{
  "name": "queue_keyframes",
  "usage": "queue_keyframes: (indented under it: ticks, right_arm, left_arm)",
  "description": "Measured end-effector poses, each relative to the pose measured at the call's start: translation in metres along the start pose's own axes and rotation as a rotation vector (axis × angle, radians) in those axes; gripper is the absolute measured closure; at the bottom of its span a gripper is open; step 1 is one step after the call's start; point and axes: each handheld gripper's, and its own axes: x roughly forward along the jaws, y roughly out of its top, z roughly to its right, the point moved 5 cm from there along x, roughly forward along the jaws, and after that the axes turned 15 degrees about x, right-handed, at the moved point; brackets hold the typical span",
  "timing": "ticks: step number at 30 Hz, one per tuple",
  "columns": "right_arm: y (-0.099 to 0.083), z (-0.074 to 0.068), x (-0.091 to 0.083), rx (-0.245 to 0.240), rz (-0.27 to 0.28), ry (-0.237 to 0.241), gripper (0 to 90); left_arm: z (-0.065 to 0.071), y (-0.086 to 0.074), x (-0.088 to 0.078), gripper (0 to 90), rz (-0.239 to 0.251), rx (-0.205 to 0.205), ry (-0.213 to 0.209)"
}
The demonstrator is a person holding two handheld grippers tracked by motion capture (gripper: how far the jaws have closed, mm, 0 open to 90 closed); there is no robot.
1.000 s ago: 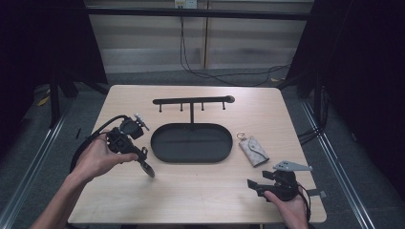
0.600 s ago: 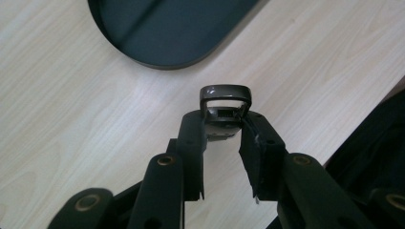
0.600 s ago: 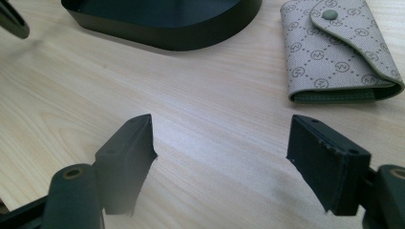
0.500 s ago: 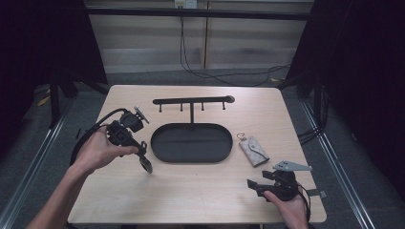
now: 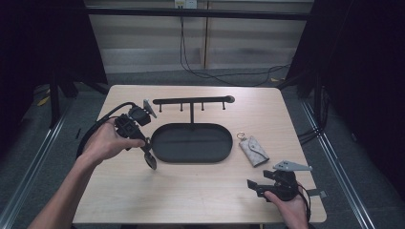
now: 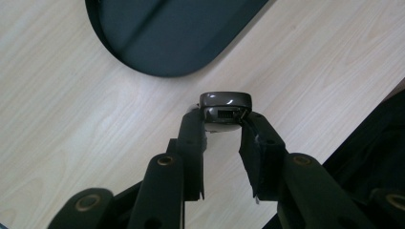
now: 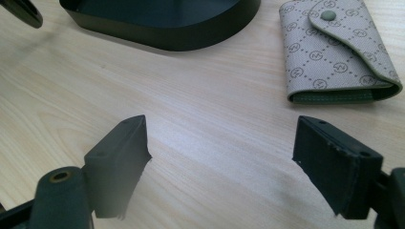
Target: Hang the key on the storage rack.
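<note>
My left gripper (image 5: 147, 149) (image 6: 223, 125) is shut on a small glossy dark brown object (image 5: 151, 161) (image 6: 225, 104) with a slot in its end, held just above the table at the left end of the black oval tray (image 5: 193, 142). My right gripper (image 5: 252, 186) (image 7: 222, 143) rests low near the front right edge; its jaws have just been opening and stand wide apart with only bare wood between them. A beige patterned key pouch (image 5: 254, 150) (image 7: 334, 52) with a gold ring lies flat a little beyond it.
A black rack with several hooks (image 5: 191, 101) stands behind the tray on a thin post. The tray's wall (image 7: 172, 36) lies ahead of the right gripper, left of the pouch. Cables trail from both grippers.
My left hand has carried the dark object away from the front edge and rightward, up to the tray's left end. My right hand has stayed where it was.
</note>
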Motion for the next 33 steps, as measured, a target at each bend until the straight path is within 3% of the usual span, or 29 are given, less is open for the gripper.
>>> queue_keyframes:
  ticks: [12, 18, 21, 33]
  right_arm:
    - [0.0, 0.0, 0.0, -0.002, 0.002, 0.001, 18.3]
    - [0.0, 0.0, -0.001, -0.003, 0.001, 0.004, 18.3]
    - [0.0, 0.0, -0.002, 0.003, 0.001, 0.005, 18.3]
    - [-0.001, 0.001, -0.002, -0.001, 0.002, 0.011, 18.3]
  left_arm:
    - [-0.008, 0.017, -0.004, 70.8, -0.002, -0.023, -0.028]
    - [-0.018, 0.023, -0.01, 70.8, 0.001, -0.06, 0.0]
    - [-0.024, 0.028, -0.015, 70.8, -0.008, -0.054, 0.019]
    - [-0.047, 0.042, -0.018, 70.8, 0.005, -0.106, 0.031]
